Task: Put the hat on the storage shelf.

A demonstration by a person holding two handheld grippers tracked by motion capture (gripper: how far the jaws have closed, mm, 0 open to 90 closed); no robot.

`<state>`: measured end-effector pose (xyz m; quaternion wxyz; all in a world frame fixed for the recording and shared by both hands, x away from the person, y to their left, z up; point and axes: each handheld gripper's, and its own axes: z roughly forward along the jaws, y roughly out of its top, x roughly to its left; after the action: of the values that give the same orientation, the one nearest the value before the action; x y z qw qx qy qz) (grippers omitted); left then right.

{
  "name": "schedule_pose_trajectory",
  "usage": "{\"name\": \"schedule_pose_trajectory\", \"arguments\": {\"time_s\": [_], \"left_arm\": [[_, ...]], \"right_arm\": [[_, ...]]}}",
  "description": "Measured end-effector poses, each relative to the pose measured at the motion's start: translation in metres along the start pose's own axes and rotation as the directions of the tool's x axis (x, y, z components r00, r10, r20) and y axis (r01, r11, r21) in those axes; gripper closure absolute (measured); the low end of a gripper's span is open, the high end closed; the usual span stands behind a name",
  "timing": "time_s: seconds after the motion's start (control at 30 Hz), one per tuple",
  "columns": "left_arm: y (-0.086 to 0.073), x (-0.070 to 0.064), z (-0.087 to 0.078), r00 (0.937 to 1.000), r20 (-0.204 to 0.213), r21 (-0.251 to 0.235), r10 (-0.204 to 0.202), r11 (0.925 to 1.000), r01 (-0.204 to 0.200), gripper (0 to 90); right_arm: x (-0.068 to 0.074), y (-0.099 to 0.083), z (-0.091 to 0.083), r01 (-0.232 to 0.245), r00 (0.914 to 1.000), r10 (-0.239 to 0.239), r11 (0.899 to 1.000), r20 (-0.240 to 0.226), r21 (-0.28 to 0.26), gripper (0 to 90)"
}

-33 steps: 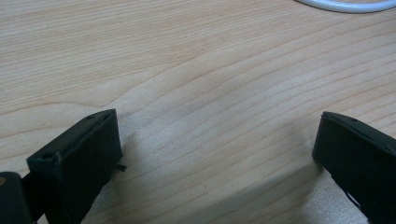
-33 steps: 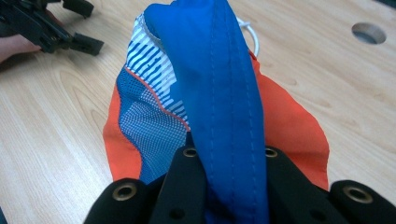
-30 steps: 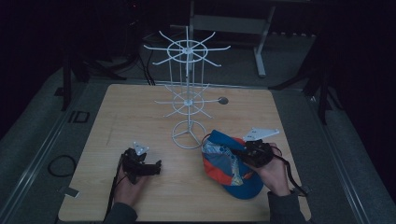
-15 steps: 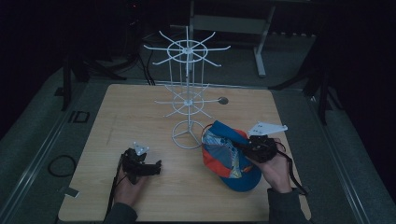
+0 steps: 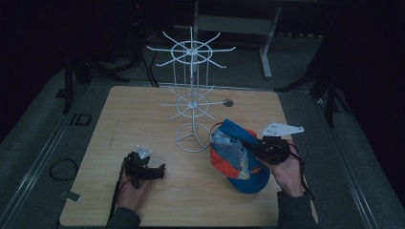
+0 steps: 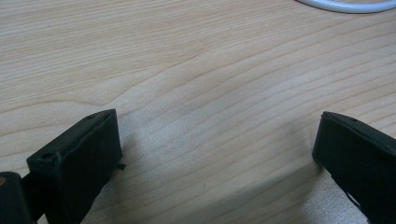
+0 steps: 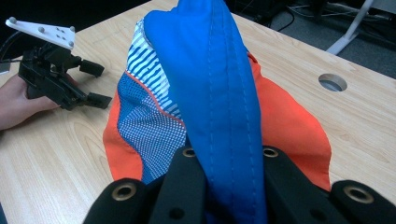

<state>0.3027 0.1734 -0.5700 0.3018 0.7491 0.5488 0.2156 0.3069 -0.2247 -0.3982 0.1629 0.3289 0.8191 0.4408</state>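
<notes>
One cap (image 7: pixel 219 88) pinched between the right gripper (image 7: pixel 224 158) jaws; left gripper (image 6: pixel 215 154) spread, well apart.

text: none legible | labels: none (cap shows patterns only)

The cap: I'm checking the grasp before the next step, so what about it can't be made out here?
- Right gripper view: the cap covers the fingertips of the right gripper, so grip depth is hidden.
- High view: the cap's patterned panels are too small and dim to read.
- Cap's underside: hidden against the table.
</notes>
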Motion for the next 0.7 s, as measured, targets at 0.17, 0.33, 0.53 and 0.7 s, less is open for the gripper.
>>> {"name": "schedule_pose_trajectory", "arguments": {"time_s": [0.17, 0.33, 0.53, 0.7], "left_arm": [[0.000, 0.000, 0.000, 1.0000, -0.001, -0.001, -0.001, 1.0000, 0.001, 1.4], [0.000, -0.001, 0.000, 1.0000, -0.003, -0.001, -0.003, 1.0000, 0.003, 1.4], [0.000, -0.001, 0.000, 1.0000, -0.004, -0.002, -0.006, 1.0000, 0.006, 1.4], [0.000, -0.001, 0.000, 1.0000, -0.004, -0.002, -0.006, 1.0000, 0.006, 1.4]], "right_arm": [[-0.002, 0.002, -0.003, -0.001, 1.0000, 0.001, 1.000, -0.003, 0.000, 87.4], [-0.006, 0.004, -0.008, -0.010, 0.9994, 0.009, 1.000, -0.035, -0.005, 87.0], [-0.008, 0.007, -0.015, -0.014, 0.9987, 0.013, 1.000, -0.049, -0.020, 87.0], [-0.012, 0.011, -0.020, -0.015, 0.9978, 0.013, 0.999, -0.066, -0.029, 86.8]]}}
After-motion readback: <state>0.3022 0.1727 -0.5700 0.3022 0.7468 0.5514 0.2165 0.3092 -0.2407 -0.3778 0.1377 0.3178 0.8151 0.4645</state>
